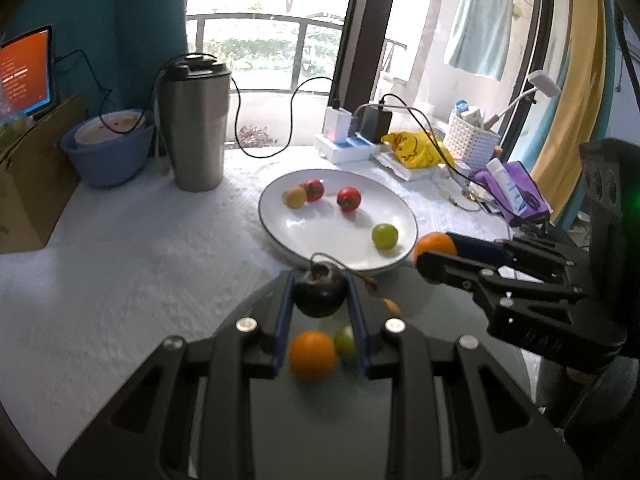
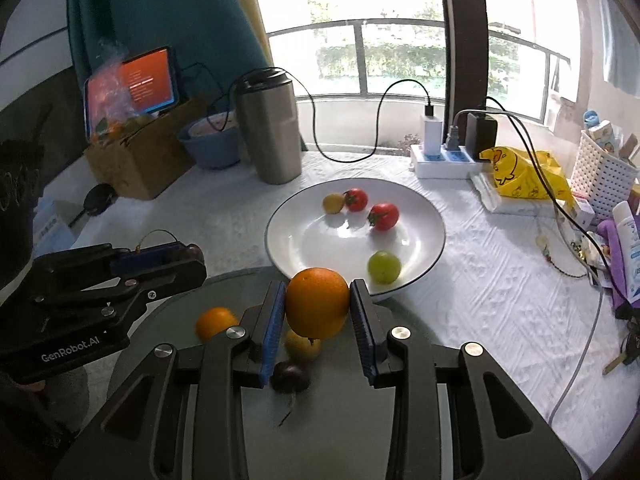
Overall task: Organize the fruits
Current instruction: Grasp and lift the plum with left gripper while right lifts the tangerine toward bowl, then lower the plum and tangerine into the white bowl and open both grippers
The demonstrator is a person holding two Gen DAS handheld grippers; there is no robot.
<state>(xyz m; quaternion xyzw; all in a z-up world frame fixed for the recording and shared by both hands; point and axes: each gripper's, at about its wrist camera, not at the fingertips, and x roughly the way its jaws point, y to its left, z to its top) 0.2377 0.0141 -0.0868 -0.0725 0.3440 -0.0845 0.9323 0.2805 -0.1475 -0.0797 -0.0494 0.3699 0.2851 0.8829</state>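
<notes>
My left gripper (image 1: 320, 294) is shut on a dark purple fruit (image 1: 320, 294) just short of the white plate (image 1: 332, 240). My right gripper (image 2: 318, 304) is shut on an orange (image 2: 318, 304) at the plate's (image 2: 420, 216) near rim; it also shows in the left wrist view (image 1: 434, 246). The plate holds two red tomatoes (image 2: 384, 216), a small yellow fruit (image 2: 333, 203) and a green fruit (image 2: 384, 266). On the grey round board (image 2: 332, 412) below lie another orange (image 2: 214, 322), a yellow fruit (image 2: 302, 346) and a dark fruit (image 2: 290, 378). A green fruit (image 1: 345, 340) lies there too.
A steel tumbler (image 1: 196, 128), a blue bowl (image 1: 108, 152) and a cardboard box (image 1: 28, 184) stand at the back left. A power strip (image 2: 444, 160) with cables, a yellow bag (image 2: 524, 176), a white basket (image 2: 604, 176) and purple items (image 1: 516, 188) crowd the right.
</notes>
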